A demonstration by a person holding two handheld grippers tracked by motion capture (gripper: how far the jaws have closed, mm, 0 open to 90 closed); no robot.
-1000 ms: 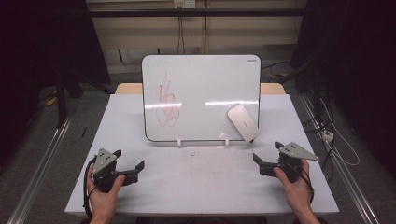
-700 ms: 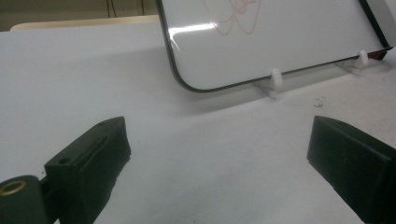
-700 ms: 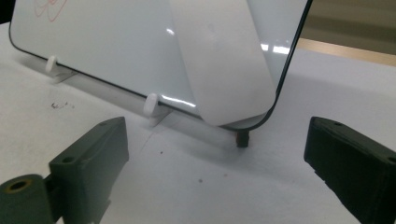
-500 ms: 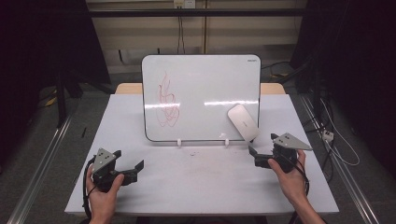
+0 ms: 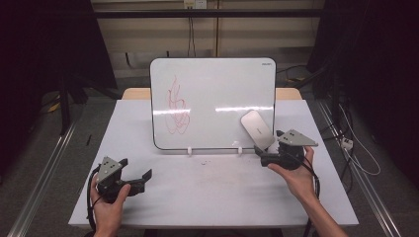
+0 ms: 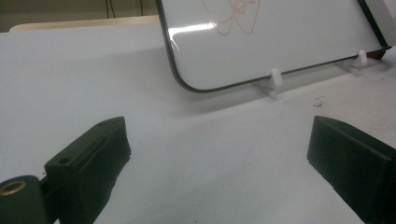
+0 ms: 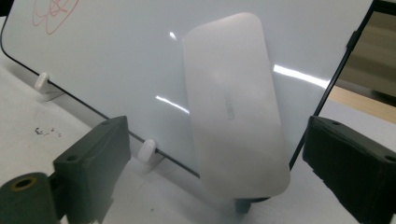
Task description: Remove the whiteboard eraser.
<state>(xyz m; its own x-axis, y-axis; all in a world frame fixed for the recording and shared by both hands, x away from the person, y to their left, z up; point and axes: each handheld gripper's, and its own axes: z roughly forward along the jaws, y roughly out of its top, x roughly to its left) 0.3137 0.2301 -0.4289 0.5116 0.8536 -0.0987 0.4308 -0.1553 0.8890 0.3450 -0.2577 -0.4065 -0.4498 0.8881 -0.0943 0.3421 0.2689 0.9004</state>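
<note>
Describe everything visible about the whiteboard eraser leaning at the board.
The eraser is a flat, pale grey-white oblong with rounded corners, smooth and plastic-looking, with faint lettering on its face. It stands tilted against the whiteboard near the lower right corner, a dark underside showing at its base. The right gripper faces it with open jaws, not gripping.

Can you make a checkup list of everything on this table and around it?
Surface: white table, faint smudges and dark crumbs near the board's feet.
Job's things: whiteboard upright on white clips, red scribble at its left; white eraser against its lower right.
Clutter: nothing seen.
Grippers: left gripper open, low on the table; right gripper open, jaws just closing a little, eraser ahead of them.
Cables: black, trailing from each gripper.
Surroundings: dark floor, metal rails, loose wires at right.
</note>
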